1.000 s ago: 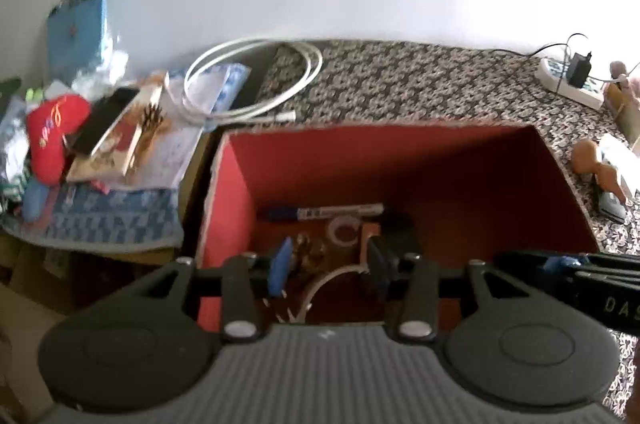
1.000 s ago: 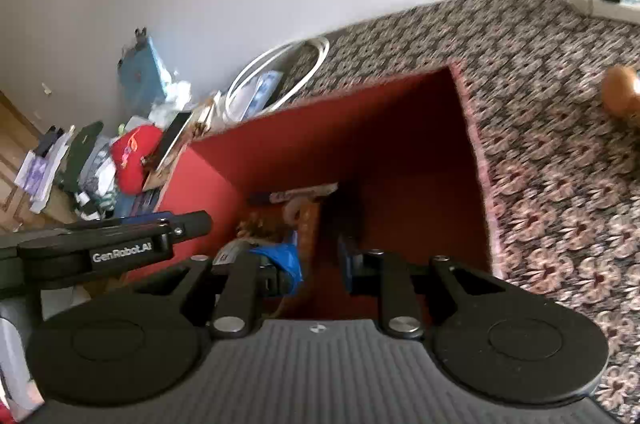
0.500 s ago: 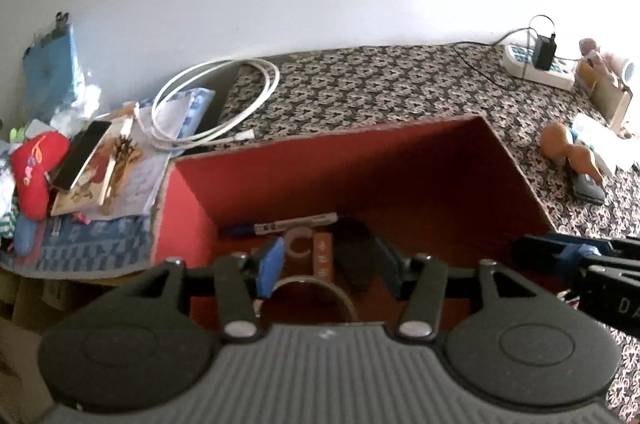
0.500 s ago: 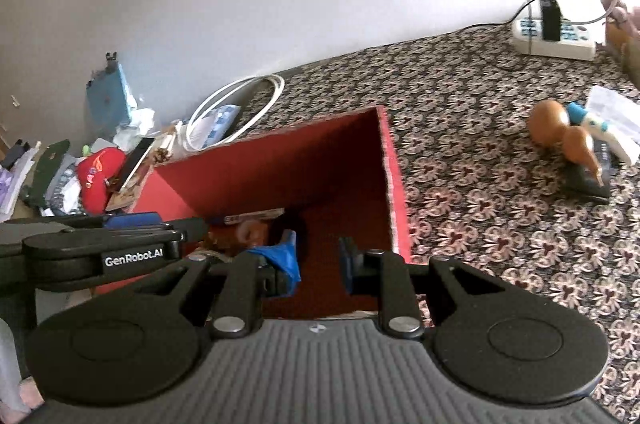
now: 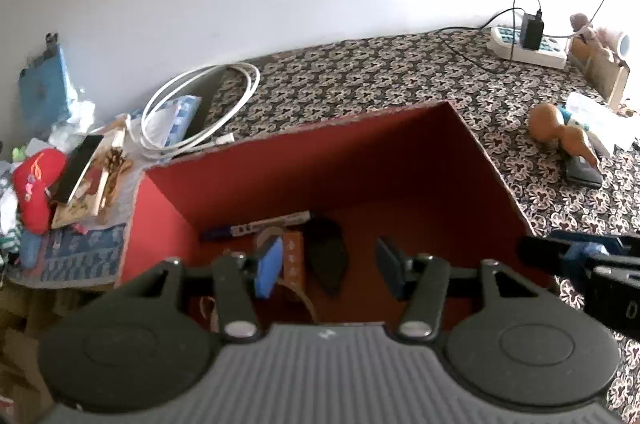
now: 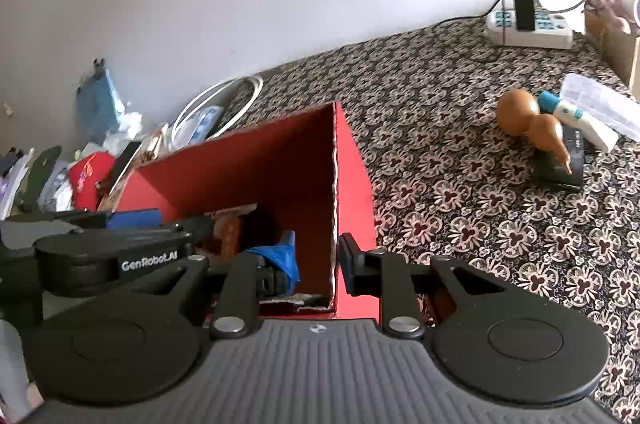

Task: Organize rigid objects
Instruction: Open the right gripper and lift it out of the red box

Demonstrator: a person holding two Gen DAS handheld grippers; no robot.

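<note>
The left hand-held gripper (image 5: 326, 264) hangs over the open red box (image 5: 496, 175) with its jaws spread and nothing between them; the things under it lie loose on the box floor, a marker pen (image 5: 260, 226) along the back wall, a dark flat piece (image 5: 326, 256) and a small brown packet (image 5: 294, 256) beside it. The right hand-held gripper (image 6: 316, 260) sits at the near right corner of the box, straddling its right wall; its jaws are opening with a narrow gap, and I cannot tell whether the pads touch the cardboard. Out on the patterned tabletop (image 6: 440, 127), well apart from the box, a brown gourd (image 6: 536, 127) rests against a blue-capped tube (image 6: 572, 115), a clear plastic case (image 6: 600, 103) and a dark flat object (image 6: 560, 167). A power strip (image 6: 528, 27) lies by the wall, and a white cable coil (image 5: 200, 107) and general clutter sit left of the box. By my reading a drop into the box is done, and the next step is fetching from the gourd group, which calls for carrying a gripper across and opening it wide enough for that rounded body.
</note>
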